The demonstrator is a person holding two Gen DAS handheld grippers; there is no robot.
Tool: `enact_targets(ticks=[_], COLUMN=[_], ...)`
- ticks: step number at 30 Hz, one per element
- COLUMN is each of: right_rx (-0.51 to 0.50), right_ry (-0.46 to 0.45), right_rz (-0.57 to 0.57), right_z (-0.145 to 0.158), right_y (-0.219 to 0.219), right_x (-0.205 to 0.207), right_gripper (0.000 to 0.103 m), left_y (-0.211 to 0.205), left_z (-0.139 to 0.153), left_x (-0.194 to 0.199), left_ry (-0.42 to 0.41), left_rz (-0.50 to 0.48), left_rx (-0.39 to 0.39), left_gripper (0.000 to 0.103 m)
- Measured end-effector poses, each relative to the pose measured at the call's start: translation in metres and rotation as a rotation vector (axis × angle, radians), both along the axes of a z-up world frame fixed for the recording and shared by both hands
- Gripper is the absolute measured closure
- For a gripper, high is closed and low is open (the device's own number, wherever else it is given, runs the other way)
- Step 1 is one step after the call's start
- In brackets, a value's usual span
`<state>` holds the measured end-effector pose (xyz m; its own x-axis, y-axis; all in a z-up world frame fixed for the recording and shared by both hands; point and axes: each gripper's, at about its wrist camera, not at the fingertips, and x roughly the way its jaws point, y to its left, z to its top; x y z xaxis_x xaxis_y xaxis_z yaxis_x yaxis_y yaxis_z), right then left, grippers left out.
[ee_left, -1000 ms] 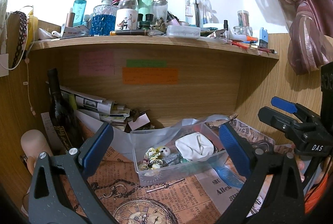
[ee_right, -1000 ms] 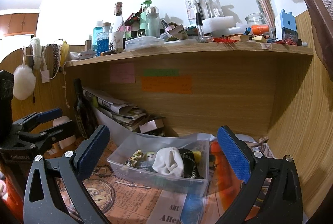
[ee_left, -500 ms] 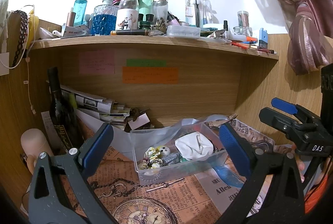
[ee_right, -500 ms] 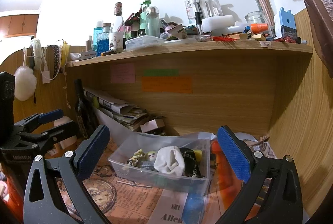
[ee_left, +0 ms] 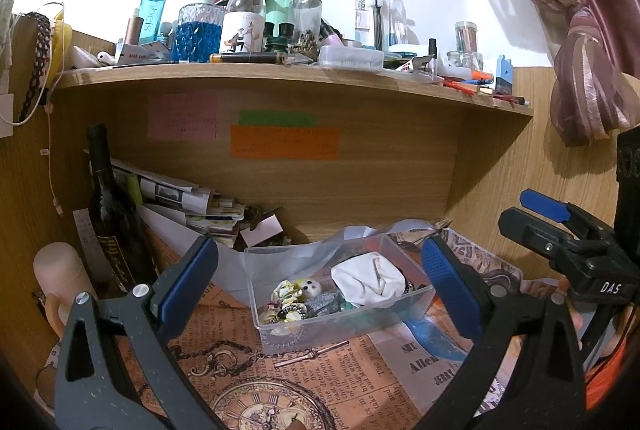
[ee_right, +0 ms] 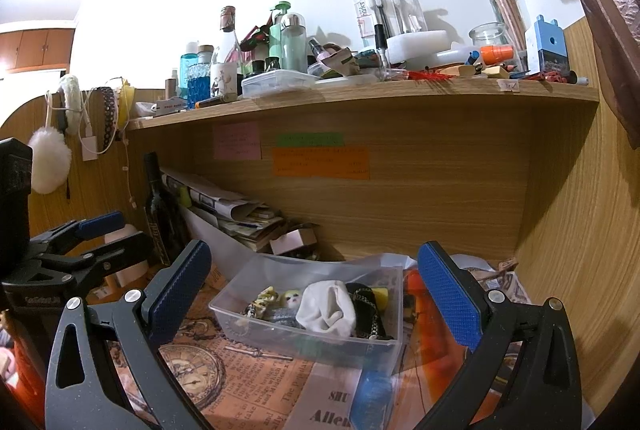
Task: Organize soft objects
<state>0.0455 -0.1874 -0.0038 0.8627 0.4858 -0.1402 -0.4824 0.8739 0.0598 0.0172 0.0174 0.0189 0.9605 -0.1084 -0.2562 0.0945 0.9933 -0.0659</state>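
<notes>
Hovering above the desk, the left gripper [ee_left: 320, 284] has its two blue pads wide apart and holds nothing; the right gripper [ee_right: 314, 286] is the same, fingers spread and nothing between them. Straight ahead of both, between their fingers in each view, stands a clear bin [ee_left: 360, 324] on a printed paper [ee_left: 340, 386] that covers the desk. Inside the bin lies a white cloth [ee_left: 368, 280], crumpled, on the side nearer to the right gripper. Just beside it, toward the left gripper, are a small doll face [ee_left: 308, 285] and some pale fabric pieces [ee_left: 286, 292], touching each other. In the right wrist view a dark soft thing [ee_right: 366, 304] with a chain pattern lies just right of the cloth [ee_right: 326, 306]; what it is I cannot tell. Behind the bin, a pile of papers [ee_left: 188, 200] leans against the wooden back wall, and a dark bottle [ee_left: 110, 218] stands upright far to the left of the left gripper. Above, a shelf [ee_left: 280, 74] carries many bottles and small things. Three sticky notes, pink [ee_left: 183, 119], green [ee_left: 277, 118] and orange [ee_left: 285, 142], are on the back wall under the shelf. The right gripper [ee_left: 568, 238] is also visible at the right edge of the left view, apart from the bin.
</notes>
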Motion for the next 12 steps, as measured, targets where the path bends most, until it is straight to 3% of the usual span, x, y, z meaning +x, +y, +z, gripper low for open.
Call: enact_targets(ticks=[12], right_rx=[-0.006], right_ry=[0.008], right_rz=[-0.001], right_z=[-0.0021], right_y=[0.0026], right_x=[-0.0013], right_gripper=[0.0], left_y=[0.0035], left_z=[-0.0056], left_x=[0.0048], left_ry=[0.019], left_rz=[-0.015], left_rx=[-0.006], left_gripper=[0.0])
